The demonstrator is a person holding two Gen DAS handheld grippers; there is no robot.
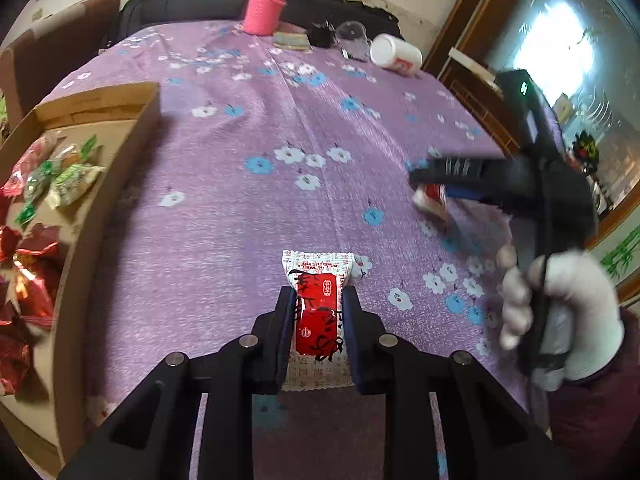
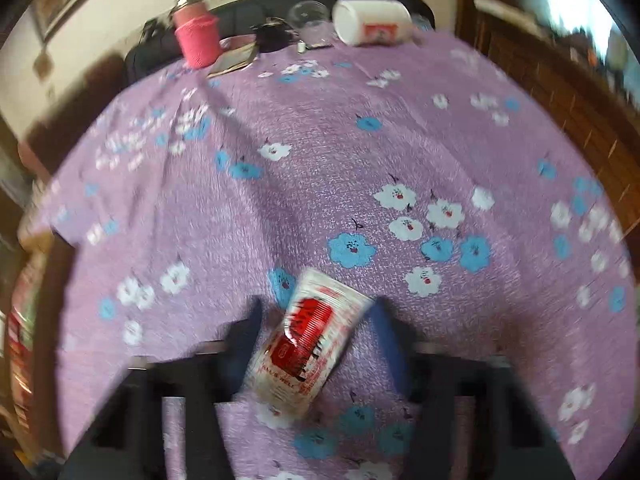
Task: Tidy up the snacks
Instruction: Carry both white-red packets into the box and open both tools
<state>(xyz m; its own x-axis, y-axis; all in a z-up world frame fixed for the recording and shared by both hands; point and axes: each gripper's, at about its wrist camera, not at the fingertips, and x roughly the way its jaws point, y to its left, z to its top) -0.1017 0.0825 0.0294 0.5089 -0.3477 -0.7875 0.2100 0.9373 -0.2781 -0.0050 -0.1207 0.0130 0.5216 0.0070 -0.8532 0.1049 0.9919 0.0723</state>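
Left claw [image 1: 316, 320] pinches a red-and-white snack packet [image 1: 318, 300], pads pressed on both its long sides, just above the purple floral cloth [image 1: 260, 208] on the counter. Cardboard box [image 1: 132, 128] at far left, holding green and red wrapped snacks [image 1: 60, 184]. Right claw [image 2: 316, 340], blurred, straddles a second red-and-white packet [image 2: 308, 336] lying tilted on the cloth; left pad near it, right pad at its upper corner; whether they press, cannot tell. White-gloved hand [image 1: 560, 312] grips its handle. Far edge: pink knitted bottle [image 1: 264, 10], clear glass [image 1: 352, 38], tipped white cup [image 1: 396, 56].
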